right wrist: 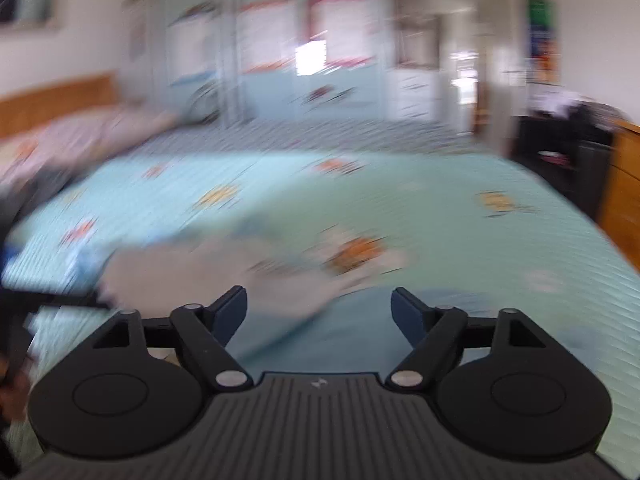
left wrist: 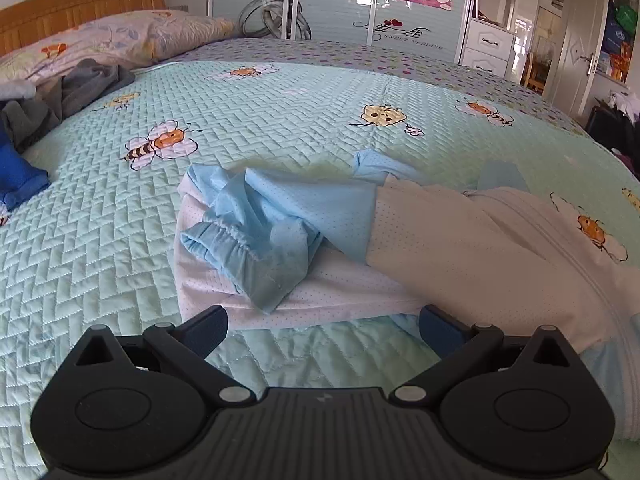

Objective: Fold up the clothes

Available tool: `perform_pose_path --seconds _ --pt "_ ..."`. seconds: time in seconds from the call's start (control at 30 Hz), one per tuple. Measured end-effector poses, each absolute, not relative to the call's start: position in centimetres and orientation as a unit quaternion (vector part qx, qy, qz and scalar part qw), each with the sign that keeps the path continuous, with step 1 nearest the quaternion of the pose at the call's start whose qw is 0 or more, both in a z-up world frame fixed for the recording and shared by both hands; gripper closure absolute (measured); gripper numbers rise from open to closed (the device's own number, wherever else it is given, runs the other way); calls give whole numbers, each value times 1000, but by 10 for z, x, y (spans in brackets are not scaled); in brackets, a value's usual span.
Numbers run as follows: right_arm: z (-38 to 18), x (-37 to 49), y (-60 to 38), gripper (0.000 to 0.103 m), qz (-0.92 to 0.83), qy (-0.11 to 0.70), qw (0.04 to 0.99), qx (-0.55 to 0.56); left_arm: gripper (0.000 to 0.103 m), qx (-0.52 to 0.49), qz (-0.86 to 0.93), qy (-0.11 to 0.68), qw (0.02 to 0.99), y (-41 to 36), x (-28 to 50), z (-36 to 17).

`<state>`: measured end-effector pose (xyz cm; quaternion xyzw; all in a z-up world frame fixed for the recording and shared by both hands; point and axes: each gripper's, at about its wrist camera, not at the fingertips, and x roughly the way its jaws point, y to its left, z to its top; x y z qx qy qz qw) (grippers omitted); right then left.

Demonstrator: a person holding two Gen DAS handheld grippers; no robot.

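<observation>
A light blue and white garment lies partly folded on the bed's mint quilt, with a blue elastic cuff bunched on top at its left. My left gripper is open just in front of the garment's near white hem, and nothing sits between its fingers. The right wrist view is heavily blurred. There my right gripper is open above the quilt, with the pale garment a smear ahead and to the left; its fingers hold nothing.
A pile of grey and blue clothes lies at the bed's left beside a floral pillow. A wooden headboard, a mirrored wardrobe and an open door stand beyond. In the right wrist view a wooden edge bounds the bed.
</observation>
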<state>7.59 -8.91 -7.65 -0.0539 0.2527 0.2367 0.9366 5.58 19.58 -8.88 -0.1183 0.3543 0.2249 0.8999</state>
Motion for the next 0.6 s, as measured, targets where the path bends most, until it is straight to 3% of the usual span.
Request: perform_pose_path --seconds 0.17,0.2,0.23,0.3,0.6 --pt "-120 80 -35 27 230 294 914 -157 1 -119 225 359 898 198 57 -92" --pt "-122 79 -36 46 241 296 912 -152 1 -121 224 360 897 198 58 -92" --pt "-121 79 -39 74 260 303 907 -135 1 -122 222 361 897 199 58 -92" --pt "-114 80 -46 89 264 297 910 -121 1 -123 222 361 897 199 59 -92" --pt "31 94 -106 90 173 85 981 -23 1 -138 230 347 899 205 54 -90"
